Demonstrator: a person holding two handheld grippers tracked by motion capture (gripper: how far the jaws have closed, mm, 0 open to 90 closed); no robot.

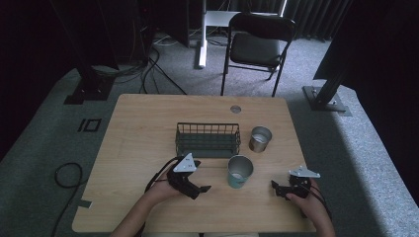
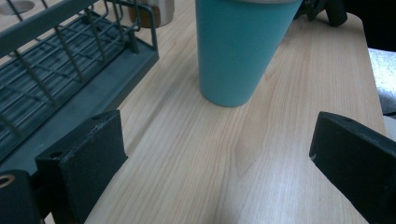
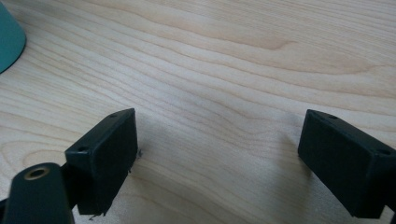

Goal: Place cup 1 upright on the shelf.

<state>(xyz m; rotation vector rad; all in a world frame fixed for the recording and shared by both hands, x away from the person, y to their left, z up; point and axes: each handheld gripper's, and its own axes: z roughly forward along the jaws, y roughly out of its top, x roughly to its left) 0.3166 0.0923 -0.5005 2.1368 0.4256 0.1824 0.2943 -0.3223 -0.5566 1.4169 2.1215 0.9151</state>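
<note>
Between the left gripper's (image 1: 205,188) fingers (image 2: 88,158) lies only bare wood: they stand wide apart, holding nothing, and aim at the teal cup (image 2: 238,46) standing just ahead of them. The right gripper (image 1: 274,186) rests low on the bench (image 1: 148,123) to the cup's other side, its fingers (image 3: 105,154) likewise spread and empty, with the cup's base showing at the edge of its own view. In the high view the teal cup (image 1: 240,172) stands upright near the middle of the bench's near half, mouth up, so its long axis runs vertical; it tapers from a wide rim to a narrower foot. It looks like a light, stiff, smooth-walled tumbler, probably slippery, so a grip across the wall at mid-height or slightly above, where the taper resists sliding through, seems best. Beyond it sit a dark wire basket (image 1: 207,140) and a metal cup (image 1: 260,139), near one another and apart from the teal cup.
</note>
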